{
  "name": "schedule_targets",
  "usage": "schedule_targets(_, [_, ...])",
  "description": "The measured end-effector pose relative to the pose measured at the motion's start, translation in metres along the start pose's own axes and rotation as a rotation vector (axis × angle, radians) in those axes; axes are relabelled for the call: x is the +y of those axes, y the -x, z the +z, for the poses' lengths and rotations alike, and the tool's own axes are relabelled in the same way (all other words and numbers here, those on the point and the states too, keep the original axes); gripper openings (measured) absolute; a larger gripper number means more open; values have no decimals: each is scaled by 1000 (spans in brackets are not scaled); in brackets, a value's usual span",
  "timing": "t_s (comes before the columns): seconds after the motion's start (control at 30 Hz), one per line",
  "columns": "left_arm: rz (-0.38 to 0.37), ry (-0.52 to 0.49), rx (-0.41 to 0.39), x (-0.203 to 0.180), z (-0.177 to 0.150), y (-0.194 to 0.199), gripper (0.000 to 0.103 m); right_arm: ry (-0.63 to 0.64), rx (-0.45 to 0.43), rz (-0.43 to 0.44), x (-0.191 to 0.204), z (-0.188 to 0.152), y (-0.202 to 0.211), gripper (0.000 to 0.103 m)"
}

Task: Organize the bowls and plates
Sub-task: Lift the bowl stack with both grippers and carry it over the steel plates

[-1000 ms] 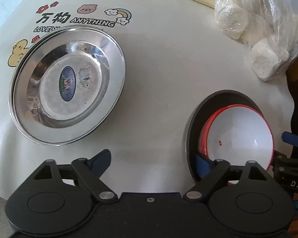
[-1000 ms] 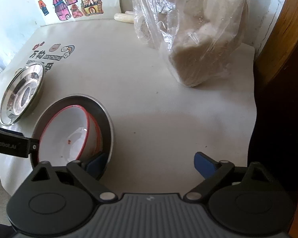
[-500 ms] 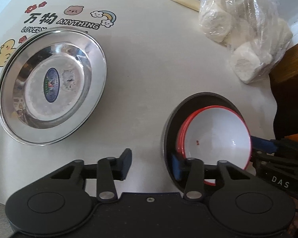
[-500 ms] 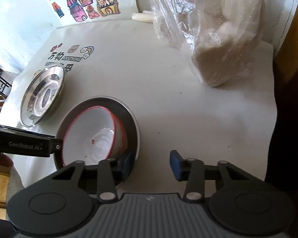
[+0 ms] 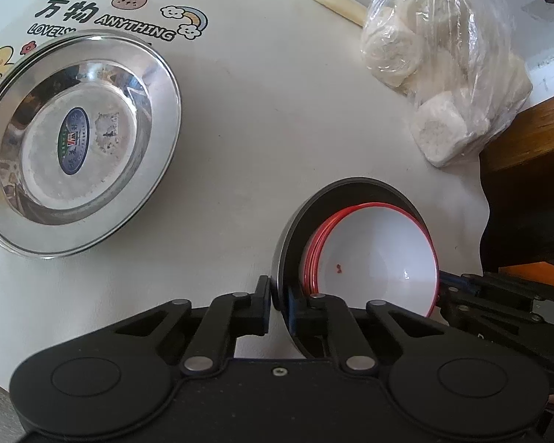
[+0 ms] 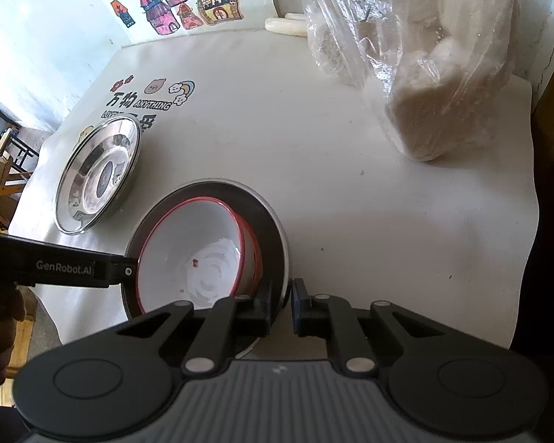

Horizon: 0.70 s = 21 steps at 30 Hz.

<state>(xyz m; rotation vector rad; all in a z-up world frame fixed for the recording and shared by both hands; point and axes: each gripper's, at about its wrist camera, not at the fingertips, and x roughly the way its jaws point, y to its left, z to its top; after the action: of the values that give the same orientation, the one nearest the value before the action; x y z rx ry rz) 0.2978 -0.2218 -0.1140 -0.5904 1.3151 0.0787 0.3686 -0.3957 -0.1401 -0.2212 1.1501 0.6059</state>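
Stainless steel plate (image 5: 74,140) near the tablecloth's (image 5: 277,129) left edge, left gripper (image 5: 277,304) and right gripper (image 6: 280,304) each pinching opposite rims of the dark metal basin (image 6: 266,221) — red-rimmed white bowls (image 6: 199,251) nested inside — bagged buns (image 5: 443,70) at far right corner.

The white cover (image 5: 277,118) on the desk had big Chinese signs "万物" and the word "ANYTHING" (image 5: 134,31) printed next to them. Under that was a line that started "LOVELY" (image 5: 50,30), and the shiny plate (image 5: 37,229) hid the rest. The plate had a blue oval sticker (image 5: 74,141) with words too small to read. The black arm of the left gripper (image 6: 64,268) said "GenRobot.AI".
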Motion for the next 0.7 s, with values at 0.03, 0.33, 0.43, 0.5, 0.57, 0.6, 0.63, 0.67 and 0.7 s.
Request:
schedule_targets(0.03, [-2, 2, 0, 0, 1, 0, 8, -1, 1, 0, 0, 0, 0, 12])
schedule_targets(0.33, [-1, 18, -14, 2, -2, 2, 8, -6, 2, 5, -1, -1, -2, 11])
schedule_targets(0.43, [1, 25, -12, 1, -3, 1, 8, -20, 5, 10, -1, -2, -1, 11])
schedule_targets(0.5, [1, 33, -7, 1, -3, 1, 8, -21, 11, 12, -2, -1, 0, 11])
schedule_targets(0.57, [-1, 45, -3, 1, -4, 1, 8, -18, 13, 11, -2, -2, 0, 10])
schedule_targets(0.6, [-2, 50, -2, 1, -4, 1, 8, -16, 15, 11, -2, -2, 0, 10])
schedule_targets(0.63, [-4, 55, 0, 2, -4, 2, 8, -14, 17, 11, -2, -2, 0, 10])
schedule_targets(0.67, [-5, 60, 2, 2, -5, 2, 8, -12, 19, 11, -2, -2, 0, 10])
schedule_targets(0.7, [-6, 66, 6, 2, -5, 1, 8, -11, 22, 10, -2, -2, 0, 10])
